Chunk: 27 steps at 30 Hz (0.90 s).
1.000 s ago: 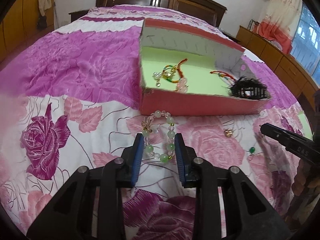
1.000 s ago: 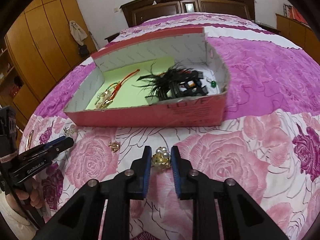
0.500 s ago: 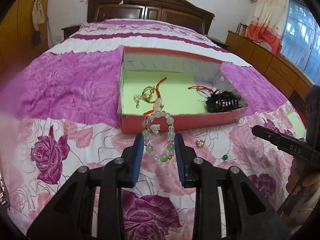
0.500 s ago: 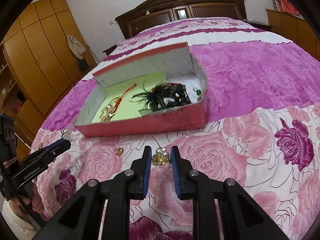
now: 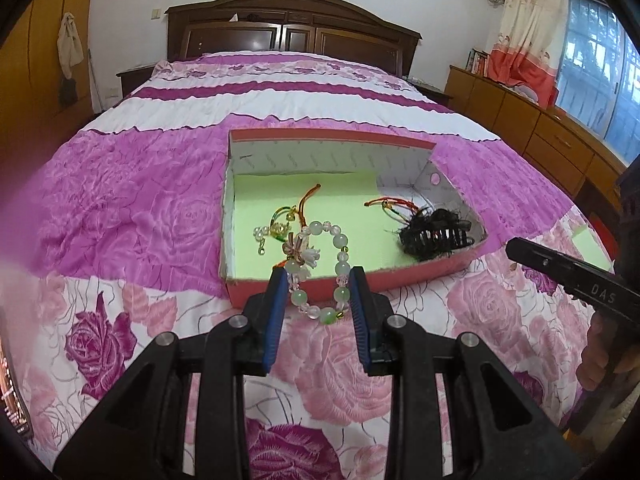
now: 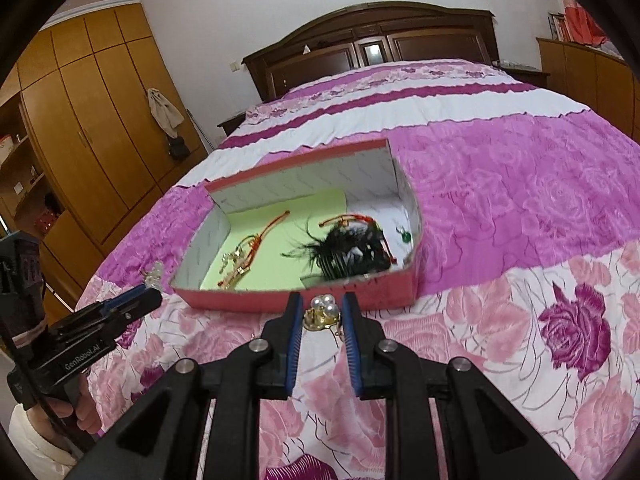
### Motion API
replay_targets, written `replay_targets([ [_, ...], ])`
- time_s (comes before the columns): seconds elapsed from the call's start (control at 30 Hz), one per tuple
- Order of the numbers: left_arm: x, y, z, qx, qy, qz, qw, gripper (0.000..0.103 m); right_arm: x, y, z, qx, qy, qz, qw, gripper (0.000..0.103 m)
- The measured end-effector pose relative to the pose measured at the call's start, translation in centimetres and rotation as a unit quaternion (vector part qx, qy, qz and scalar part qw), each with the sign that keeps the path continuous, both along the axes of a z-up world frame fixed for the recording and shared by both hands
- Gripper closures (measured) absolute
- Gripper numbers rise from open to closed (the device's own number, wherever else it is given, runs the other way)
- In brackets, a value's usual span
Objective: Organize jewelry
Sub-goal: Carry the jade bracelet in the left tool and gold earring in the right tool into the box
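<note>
My left gripper (image 5: pixel 318 280) is shut on a green and clear bead bracelet (image 5: pixel 320 268) with a small flower charm, held in the air at the near wall of a red cardboard box (image 5: pixel 400 278). My right gripper (image 6: pixel 322 307) is shut on a gold and pearl brooch (image 6: pixel 322 312), held above the bed just before the same box (image 6: pixel 280 300). The box has a green liner and holds red cord bracelets (image 5: pixel 304 206) and a black feathered hair claw (image 5: pixel 434 234). The left gripper also shows at the left of the right wrist view (image 6: pixel 136 298).
The box lies on a bed with a pink and purple rose cover (image 5: pixel 120 208). A dark wooden headboard (image 5: pixel 292 28) is at the far end. Wooden wardrobes (image 6: pixel 92 128) stand left, a low cabinet (image 5: pixel 540 136) right. A green bead (image 6: pixel 405 236) lies in the box's right corner.
Both grippers rose from the bed cover with their pieces and moved toward the box. The bracelet now hangs over the box's near wall; the brooch is lifted at the box front.
</note>
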State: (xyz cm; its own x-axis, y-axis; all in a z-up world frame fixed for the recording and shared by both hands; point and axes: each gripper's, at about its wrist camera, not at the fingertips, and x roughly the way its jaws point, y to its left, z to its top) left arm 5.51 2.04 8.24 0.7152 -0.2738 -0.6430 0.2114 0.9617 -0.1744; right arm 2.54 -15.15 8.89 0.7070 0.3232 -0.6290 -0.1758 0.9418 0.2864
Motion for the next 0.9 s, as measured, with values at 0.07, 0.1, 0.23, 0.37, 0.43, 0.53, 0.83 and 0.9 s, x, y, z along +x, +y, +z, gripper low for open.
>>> replay_targets([
  [0.07, 0.4, -0.2, 0.1, 0.001, 0.0, -0.001, 1.0, 0.08, 0.3, 0.1, 0.4, -0.001, -0.006, 0.002, 1.0, 0.081],
  [0.1, 0.7, -0.3, 0.2, 0.002, -0.001, 0.0, 1.0, 0.08, 0.5, 0.2, 0.6, -0.003, -0.009, 0.002, 1.0, 0.081],
  [0.23, 1.6, -0.8, 0.3, -0.003, 0.0, -0.001, 1.0, 0.08, 1.7, 0.3, 1.5, -0.012, -0.02, 0.005, 1.0, 0.081],
  [0.37, 2.9, -1.6, 0.3, 0.001, 0.001, -0.006, 1.0, 0.08, 3.2, 0.4, 2.4, -0.024, -0.034, 0.005, 0.999, 0.081],
  [0.43, 3.4, -1.9, 0.3, 0.003, 0.002, -0.008, 1.0, 0.08, 4.1, 0.3, 2.7, -0.03, -0.037, 0.003, 0.999, 0.081],
  [0.53, 4.5, -2.3, 0.0, 0.004, 0.009, -0.008, 0.9999, 0.08, 5.6, 0.3, 2.8, -0.037, -0.039, -0.004, 0.999, 0.081],
  [0.83, 7.0, -4.2, -1.3, 0.015, 0.028, -0.017, 0.9994, 0.08, 10.6, 0.5, 1.2, -0.056, -0.021, -0.012, 0.998, 0.081],
  [0.9, 7.6, -4.7, -1.8, 0.016, 0.035, -0.018, 0.9991, 0.08, 11.5, 0.6, 0.5, -0.06, -0.014, -0.012, 0.998, 0.081],
])
